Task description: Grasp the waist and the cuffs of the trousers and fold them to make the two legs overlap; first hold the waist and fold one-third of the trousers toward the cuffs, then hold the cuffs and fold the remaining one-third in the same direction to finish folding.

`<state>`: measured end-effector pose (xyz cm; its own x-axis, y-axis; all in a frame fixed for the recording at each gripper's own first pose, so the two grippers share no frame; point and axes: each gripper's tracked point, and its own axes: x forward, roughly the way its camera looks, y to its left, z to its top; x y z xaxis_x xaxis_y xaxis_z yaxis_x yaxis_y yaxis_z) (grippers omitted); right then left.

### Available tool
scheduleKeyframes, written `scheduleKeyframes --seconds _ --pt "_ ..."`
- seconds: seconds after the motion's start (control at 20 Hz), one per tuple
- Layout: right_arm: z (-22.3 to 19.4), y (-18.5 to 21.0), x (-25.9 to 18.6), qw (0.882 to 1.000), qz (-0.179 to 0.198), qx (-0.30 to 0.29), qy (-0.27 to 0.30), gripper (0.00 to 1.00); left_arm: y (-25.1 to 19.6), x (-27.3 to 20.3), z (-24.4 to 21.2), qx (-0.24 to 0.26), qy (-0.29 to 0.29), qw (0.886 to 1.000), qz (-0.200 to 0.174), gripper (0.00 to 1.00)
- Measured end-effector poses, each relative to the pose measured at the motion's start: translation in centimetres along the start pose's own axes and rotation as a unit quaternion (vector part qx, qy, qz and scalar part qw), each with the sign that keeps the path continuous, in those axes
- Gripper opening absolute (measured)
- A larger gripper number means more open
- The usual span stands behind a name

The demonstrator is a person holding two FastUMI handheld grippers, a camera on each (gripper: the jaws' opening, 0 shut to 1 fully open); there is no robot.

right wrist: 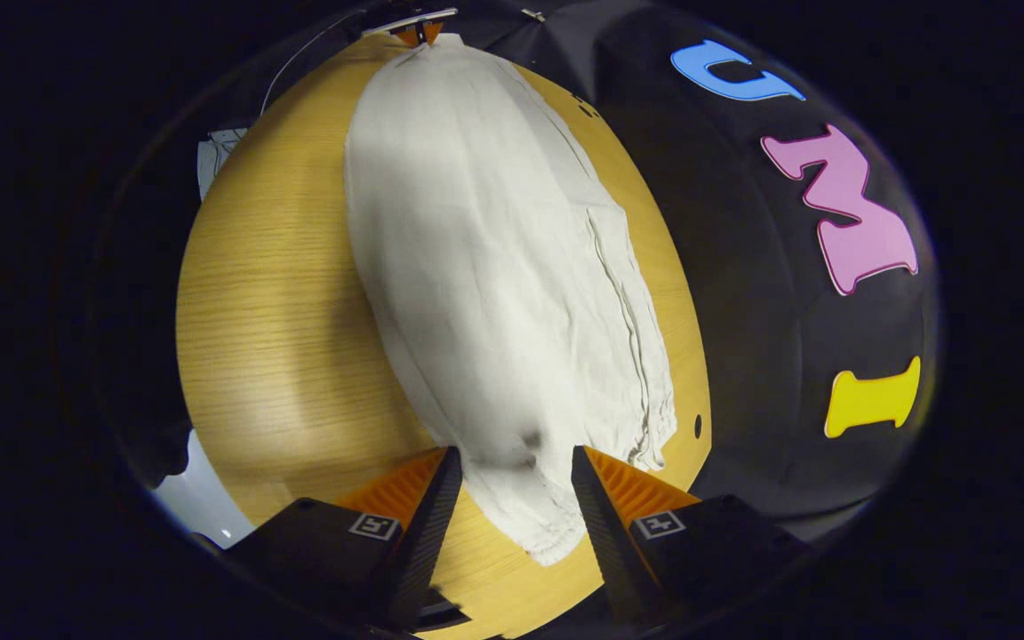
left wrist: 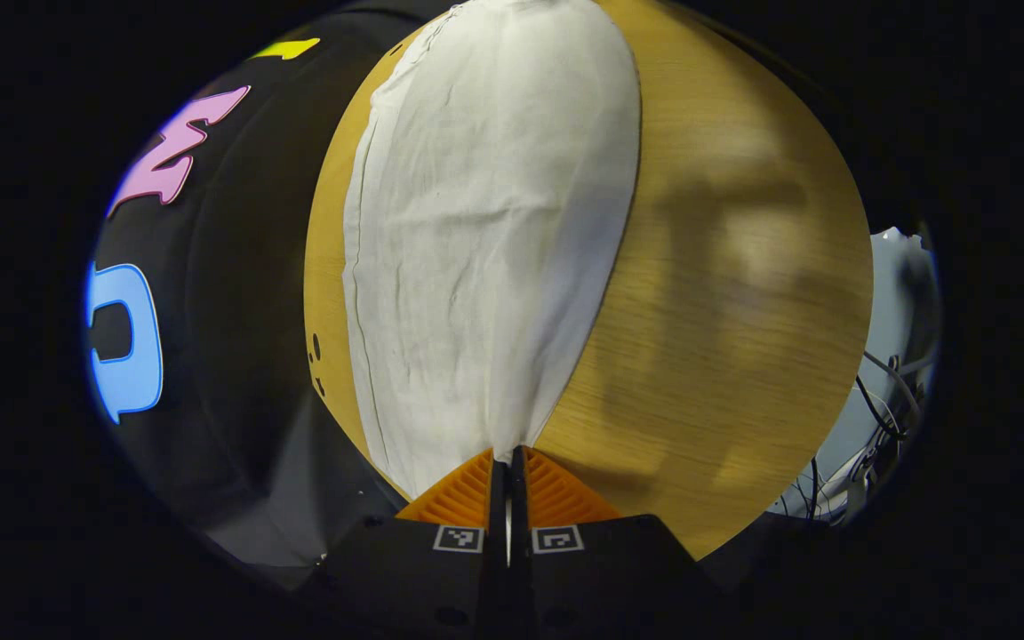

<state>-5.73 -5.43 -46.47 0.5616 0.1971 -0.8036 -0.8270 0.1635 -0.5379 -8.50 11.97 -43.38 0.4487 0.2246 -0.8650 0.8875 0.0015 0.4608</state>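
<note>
Off-white trousers (left wrist: pixel 485 240) lie lengthwise on a wooden table (left wrist: pixel 725 293). In the left gripper view my left gripper (left wrist: pixel 508 458) is shut on the near, narrow end of the cloth, which tapers into the fingertips. In the right gripper view the trousers (right wrist: pixel 494 267) stretch away from me, with the wider gathered waist end nearest. My right gripper (right wrist: pixel 515 455) is open, its fingers standing on either side of that waist end with cloth between them. The left gripper (right wrist: pixel 419 31) shows small at the far end of the trousers, holding the cuffs.
The table's edge (right wrist: pixel 699 418) runs close along the trousers on the wall side. Bare wood (right wrist: pixel 272 311) lies on the other side of the cloth. Loose cables (left wrist: pixel 885 409) hang beyond the table's far edge.
</note>
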Motion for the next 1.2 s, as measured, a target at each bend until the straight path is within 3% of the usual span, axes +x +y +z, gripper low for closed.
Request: scheduleKeyframes --seconds 0.05,0.15,0.2,0.3,0.55,0.7,0.9,1.2 --pt "-0.1 -0.3 0.7 1.0 -0.003 -0.009 0.007 0.8 0.0 0.0 0.1 0.001 -0.001 1.0 0.0 0.05" --pt "-0.7 0.3 2.2 0.999 0.016 -0.017 0.037 0.71 0.0 0.1 0.2 0.001 -0.003 1.0 0.002 0.06" --pt "-0.8 0.5 2.5 0.998 0.022 -0.019 0.05 0.48 0.0 0.0 0.1 -0.001 -0.003 1.0 0.003 0.05" --pt "-0.5 0.5 2.8 0.998 0.023 -0.02 0.054 0.16 0.0 0.0 0.2 -0.005 -0.004 1.0 0.005 0.06" --pt "-0.4 -0.1 2.0 0.998 0.012 -0.004 0.055 0.06 0.2 0.0 0.2 0.005 -0.003 1.0 0.018 0.05" --pt "0.7 -2.9 0.6 0.999 -0.036 0.009 0.037 0.06 0.9 -0.5 0.4 -0.053 -0.005 0.998 0.03 0.05" --pt "2.1 -7.1 -1.0 0.995 -0.085 0.036 0.024 0.06 5.0 -1.7 0.8 -0.102 -0.02 0.992 0.076 0.05" --pt "3.3 -13.4 -0.2 0.987 -0.136 0.084 0.024 0.06 13.1 -1.8 0.0 -0.188 -0.025 0.973 0.133 0.05"
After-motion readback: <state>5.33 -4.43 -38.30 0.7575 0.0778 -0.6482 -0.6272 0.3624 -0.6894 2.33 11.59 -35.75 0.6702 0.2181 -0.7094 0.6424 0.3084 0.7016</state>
